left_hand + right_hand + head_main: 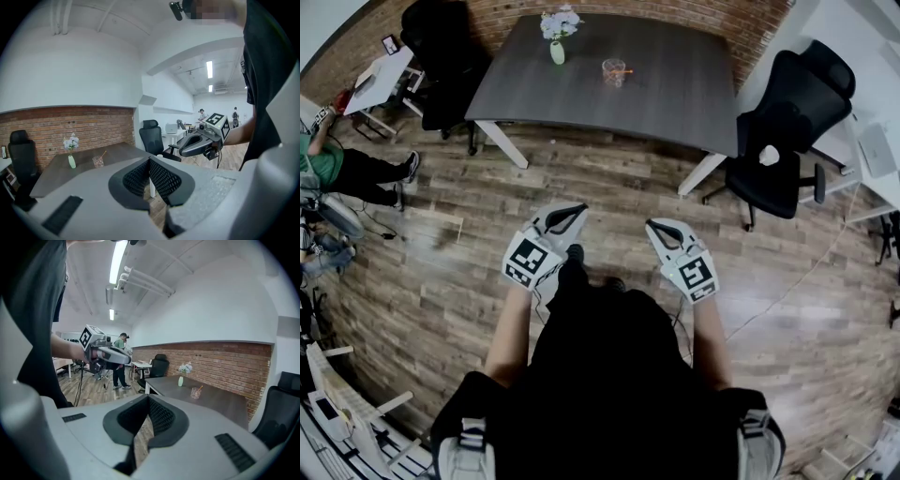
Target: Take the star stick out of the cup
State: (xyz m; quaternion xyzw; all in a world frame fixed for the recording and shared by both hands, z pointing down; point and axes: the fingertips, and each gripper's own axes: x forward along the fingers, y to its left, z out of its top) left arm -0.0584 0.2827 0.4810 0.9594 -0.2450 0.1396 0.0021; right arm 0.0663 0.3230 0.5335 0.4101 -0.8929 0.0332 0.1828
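Standing well back from the dark grey desk (675,98), the person holds both grippers low over the wood-plank floor (609,183). Each bears a cube (528,260) printed with black-and-white square markers. The left gripper (149,160) is clenched, its black ribbed pads pressed together at the tips with nothing between them. The right gripper (149,398) is closed the same way, empty.

On the far part of the desk stands a clear glass cup (614,72). The star stick (627,71) — thin and orange — leans in it, its top reaching out over the rim to the right; its star shape is too small to make out. Left of the cup, a pale green vase (557,52) holds white flowers (560,21). A black office chair (787,122) sits by the desk's right end, and a red brick wall (675,14) runs behind the desk.
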